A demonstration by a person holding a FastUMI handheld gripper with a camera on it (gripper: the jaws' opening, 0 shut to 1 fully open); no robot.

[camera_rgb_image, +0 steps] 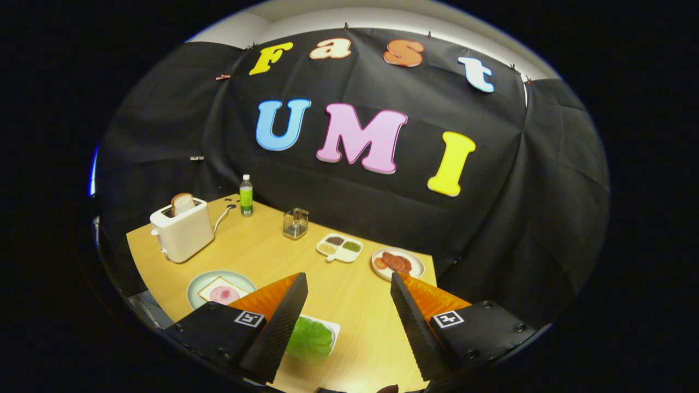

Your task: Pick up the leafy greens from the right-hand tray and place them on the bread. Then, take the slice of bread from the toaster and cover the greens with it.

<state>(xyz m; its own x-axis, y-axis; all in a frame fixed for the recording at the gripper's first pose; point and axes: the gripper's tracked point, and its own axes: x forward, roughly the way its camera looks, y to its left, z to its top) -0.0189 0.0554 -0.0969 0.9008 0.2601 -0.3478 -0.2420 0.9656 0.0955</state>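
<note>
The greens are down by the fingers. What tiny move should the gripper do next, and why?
Probably drop and shift slightly toward the greens. The gripper is open and holding nothing, and the greens lie in their tray low between the fingers, close beside one of them. The bread on the plate has no greens on it yet.

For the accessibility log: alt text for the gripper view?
The tool hangs open above a wooden table, leafy greens in a white tray between its fingers. Beyond: bread on a plate, a toaster holding a slice.
</note>
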